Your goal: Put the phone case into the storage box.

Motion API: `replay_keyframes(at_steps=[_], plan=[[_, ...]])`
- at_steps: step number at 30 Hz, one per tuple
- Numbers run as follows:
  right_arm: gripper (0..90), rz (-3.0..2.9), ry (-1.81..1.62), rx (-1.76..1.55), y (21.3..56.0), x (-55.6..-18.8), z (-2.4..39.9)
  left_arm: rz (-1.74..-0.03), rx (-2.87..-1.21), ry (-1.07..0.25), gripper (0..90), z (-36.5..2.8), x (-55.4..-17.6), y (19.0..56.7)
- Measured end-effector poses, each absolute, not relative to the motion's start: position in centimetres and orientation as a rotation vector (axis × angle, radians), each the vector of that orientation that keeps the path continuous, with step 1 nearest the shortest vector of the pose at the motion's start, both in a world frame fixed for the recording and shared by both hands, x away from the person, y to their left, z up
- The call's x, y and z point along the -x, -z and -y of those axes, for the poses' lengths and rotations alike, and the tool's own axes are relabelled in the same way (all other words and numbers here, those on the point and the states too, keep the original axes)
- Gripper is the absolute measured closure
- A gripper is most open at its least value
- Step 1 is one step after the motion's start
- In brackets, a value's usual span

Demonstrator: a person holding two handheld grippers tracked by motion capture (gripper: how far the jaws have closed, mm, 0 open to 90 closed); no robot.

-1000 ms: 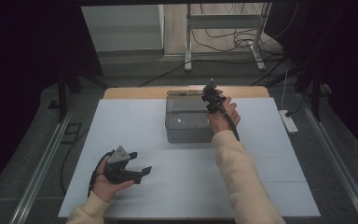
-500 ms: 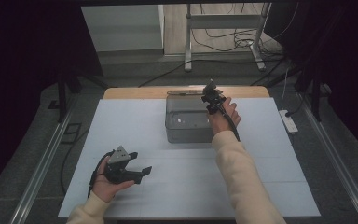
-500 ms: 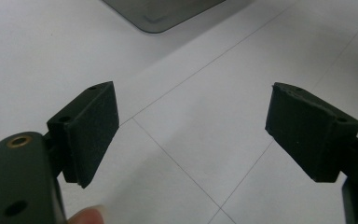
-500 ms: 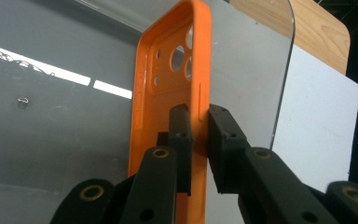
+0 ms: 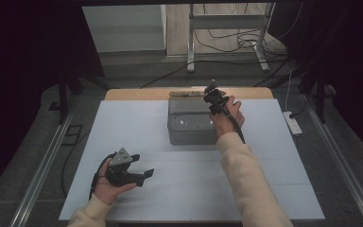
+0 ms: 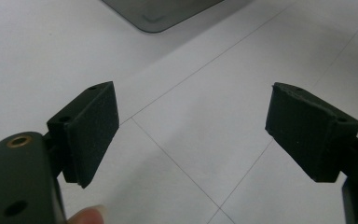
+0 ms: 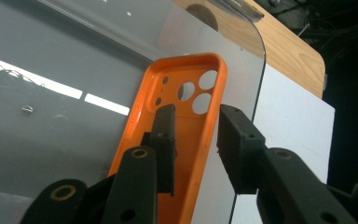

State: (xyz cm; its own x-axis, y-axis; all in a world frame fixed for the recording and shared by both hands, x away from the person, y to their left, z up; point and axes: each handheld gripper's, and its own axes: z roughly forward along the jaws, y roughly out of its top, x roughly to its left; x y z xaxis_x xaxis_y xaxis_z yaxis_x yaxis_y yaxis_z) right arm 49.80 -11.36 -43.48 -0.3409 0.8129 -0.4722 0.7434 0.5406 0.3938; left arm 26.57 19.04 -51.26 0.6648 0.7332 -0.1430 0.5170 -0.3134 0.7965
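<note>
An orange phone case [image 7: 186, 70] lies flat, open side up, on the glossy top of a grey box [image 7: 51, 130]. My right gripper [image 7: 196, 114] points down at it. One jaw sits inside the case and the other outside its right wall. The jaws have just been opening, and the pads stand clear of that wall. In the high view the right gripper [image 5: 211, 94] hovers over the far right corner of the grey box [image 5: 189, 125]. My left gripper [image 5: 142, 164] rests low at the near left, open and holding nothing [image 6: 191, 135].
The box stands at the far middle of a white table cover [image 5: 123, 123], with a strip of bare wood [image 5: 137, 93] behind it. A power strip [image 5: 293, 123] lies beyond the table's right edge. A metal stand [image 5: 227, 38] and cables are on the floor at the back.
</note>
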Motion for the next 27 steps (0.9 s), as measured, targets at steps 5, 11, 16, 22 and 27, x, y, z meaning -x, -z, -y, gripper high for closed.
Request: replay_keyframes(at_steps=[5, 11, 16, 22, 27], plan=[[57.8, -2.150, -0.208, -1.248, 43.0, -49.6, 11.3, -0.971, -1.992, -0.309, 17.3, -19.1, -26.6, 51.2], [48.8, -2.196, -0.347, -1.260, 42.4, -49.2, 11.4, -0.971, -1.989, -0.309, 17.3, -19.1, -26.6, 51.2], [45.2, -2.233, -0.487, -1.243, 41.9, -48.6, 12.0, -0.968, -1.988, -0.309, 17.2, -19.1, -26.5, 51.2], [41.8, -2.294, -0.729, -1.168, 41.4, -46.9, 13.5, -0.962, -1.991, -0.312, 17.0, -19.1, -26.6, 51.2], [38.2, -2.311, -0.871, -1.113, 41.2, -45.3, 14.7, -0.965, -1.990, -0.316, 16.9, -19.2, -26.5, 51.2]])
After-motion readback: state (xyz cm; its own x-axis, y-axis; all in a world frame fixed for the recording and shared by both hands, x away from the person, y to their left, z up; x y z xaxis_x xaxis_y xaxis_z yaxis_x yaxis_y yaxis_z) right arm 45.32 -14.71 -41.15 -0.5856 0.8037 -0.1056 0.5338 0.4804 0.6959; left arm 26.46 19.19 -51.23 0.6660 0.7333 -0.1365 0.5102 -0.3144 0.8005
